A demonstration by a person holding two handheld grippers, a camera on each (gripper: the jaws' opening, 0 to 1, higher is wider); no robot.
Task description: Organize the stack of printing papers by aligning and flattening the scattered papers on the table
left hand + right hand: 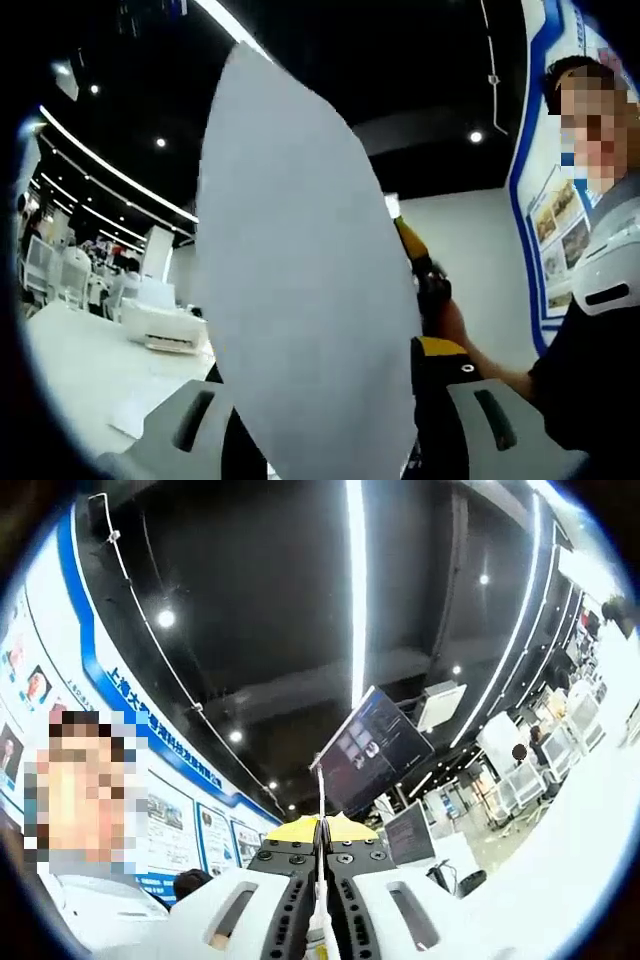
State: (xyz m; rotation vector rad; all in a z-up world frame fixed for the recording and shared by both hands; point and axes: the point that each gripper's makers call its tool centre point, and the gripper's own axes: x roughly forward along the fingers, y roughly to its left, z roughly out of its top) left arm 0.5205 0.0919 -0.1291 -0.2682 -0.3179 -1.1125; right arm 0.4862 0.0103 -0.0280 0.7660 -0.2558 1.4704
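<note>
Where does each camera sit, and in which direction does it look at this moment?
Left gripper view: rides on the left hand-held gripper, tilted upward; it looks at a raised paper sheet, ceiling lights and a white table; the person's hand shows.
Right gripper view: rides on the right hand-held gripper, pointed at the ceiling; its jaws pinch the paper edge-on.
Shared: the paper, the dark ceiling, the blue-trimmed wall.

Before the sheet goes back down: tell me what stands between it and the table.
Nothing visible. The paper is held up between the left gripper fingers; the white table below left is bare where it shows, a printer standing farther back.
</note>
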